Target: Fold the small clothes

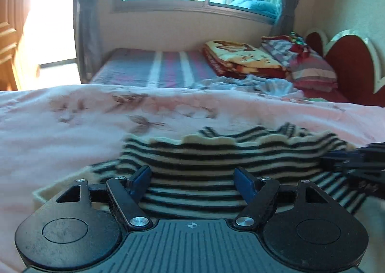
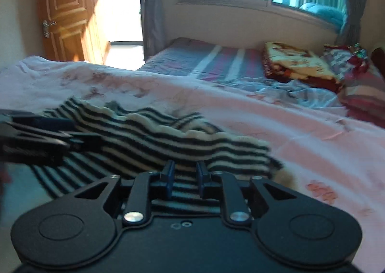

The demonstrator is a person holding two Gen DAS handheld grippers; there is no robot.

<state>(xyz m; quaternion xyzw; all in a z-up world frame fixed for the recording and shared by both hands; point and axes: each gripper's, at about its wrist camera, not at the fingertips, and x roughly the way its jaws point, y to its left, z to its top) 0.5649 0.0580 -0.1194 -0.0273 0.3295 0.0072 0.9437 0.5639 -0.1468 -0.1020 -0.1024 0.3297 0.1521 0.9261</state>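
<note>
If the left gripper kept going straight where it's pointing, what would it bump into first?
Most likely the striped garment. The left gripper has its fingers spread wide just above it, pointing down at the fabric on the pink bedcover. Depth is hard to judge.

I cannot read any words or numbers here. The folded blanket (image 1: 243,56) on the far bed has some marks on it, but they are too blurry.

**Bed under a pink cover**

The bed carries a pink floral cover (image 1: 72,128). A black-and-cream striped garment (image 1: 216,159) lies rumpled on it. Beyond, on a striped sheet (image 1: 149,68), lie a folded patterned blanket (image 1: 240,56), crumpled pale cloth (image 1: 252,82) and pillows (image 1: 310,70).
</note>
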